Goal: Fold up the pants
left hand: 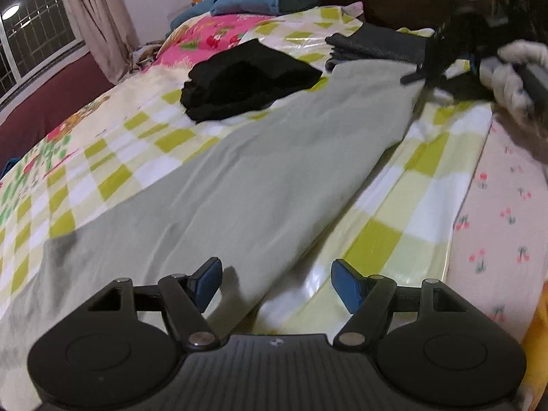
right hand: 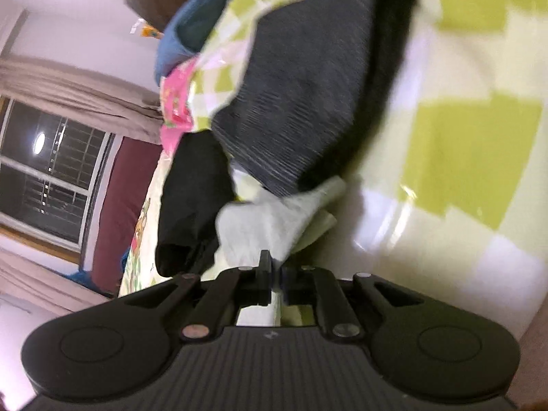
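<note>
The pale green pants (left hand: 239,185) run off the left wrist view's near-left edge, their near end hidden behind the left gripper (left hand: 275,282). At far right, the right gripper (left hand: 441,58) and gloved hand (left hand: 517,78) are motion-blurred. The grey folded garment (right hand: 308,78) is smeared in the right wrist view.
</note>
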Demonstrator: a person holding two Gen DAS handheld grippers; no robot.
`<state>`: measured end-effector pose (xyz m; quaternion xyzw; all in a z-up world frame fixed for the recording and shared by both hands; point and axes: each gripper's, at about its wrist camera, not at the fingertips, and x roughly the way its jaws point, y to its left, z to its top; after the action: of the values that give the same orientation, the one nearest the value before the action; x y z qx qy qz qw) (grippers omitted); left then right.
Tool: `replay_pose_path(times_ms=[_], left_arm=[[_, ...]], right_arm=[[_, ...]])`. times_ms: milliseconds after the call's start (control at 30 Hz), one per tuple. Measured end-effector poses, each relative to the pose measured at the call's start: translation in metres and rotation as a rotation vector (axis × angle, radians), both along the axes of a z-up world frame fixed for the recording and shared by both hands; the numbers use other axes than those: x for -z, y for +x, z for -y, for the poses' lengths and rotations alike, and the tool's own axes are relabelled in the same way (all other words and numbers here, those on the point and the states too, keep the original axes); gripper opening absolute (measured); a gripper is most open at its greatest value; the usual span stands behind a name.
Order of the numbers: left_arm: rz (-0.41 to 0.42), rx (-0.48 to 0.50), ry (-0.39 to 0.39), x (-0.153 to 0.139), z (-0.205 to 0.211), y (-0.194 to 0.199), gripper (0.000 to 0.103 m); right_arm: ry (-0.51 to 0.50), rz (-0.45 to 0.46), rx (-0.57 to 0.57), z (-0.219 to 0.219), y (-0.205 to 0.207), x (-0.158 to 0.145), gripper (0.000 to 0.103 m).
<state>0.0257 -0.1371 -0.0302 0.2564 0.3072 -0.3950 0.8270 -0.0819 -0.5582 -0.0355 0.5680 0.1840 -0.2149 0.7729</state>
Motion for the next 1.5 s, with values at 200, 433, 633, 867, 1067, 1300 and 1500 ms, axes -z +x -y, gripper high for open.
replay_pose_path(times_ms=[200, 433, 633, 867, 1067, 1300, 1500], left_arm=[[-0.044, -0.001, 0.035, 0.014, 0.012, 0.003, 0.085], [-0.101, 0.006, 0.010, 0.010, 0.000, 0.003, 0.085], [-0.072, -0.084, -0.044, -0.008, -0.056, 0.002, 0.085], [-0.053, -0.328, -0.086, -0.016, -0.171, 0.018, 0.085], [-0.124, -0.461, -0.179, -0.004, -0.223, 0.024, 0.085], [-0.079, -0.467, -0.220, -0.008, -0.235, 0.018, 0.085], [-0.131, -0.545, -0.296, -0.009, -0.265, 0.019, 0.085]], right_arm=[[0.027, 0.058, 0.017, 0.000, 0.010, 0.001, 0.006], [-0.141, 0.185, -0.196, -0.060, 0.053, -0.082, 0.005], [-0.275, 0.190, -0.586, -0.189, 0.140, -0.131, 0.005], [-0.367, 0.093, -1.013, -0.380, 0.226, -0.106, 0.005], [-0.459, -0.116, -1.197, -0.479, 0.233, -0.047, 0.005], [-0.595, -0.135, -1.190, -0.503, 0.240, -0.071, 0.005], [-0.707, -0.071, -1.299, -0.564, 0.257, -0.080, 0.005]])
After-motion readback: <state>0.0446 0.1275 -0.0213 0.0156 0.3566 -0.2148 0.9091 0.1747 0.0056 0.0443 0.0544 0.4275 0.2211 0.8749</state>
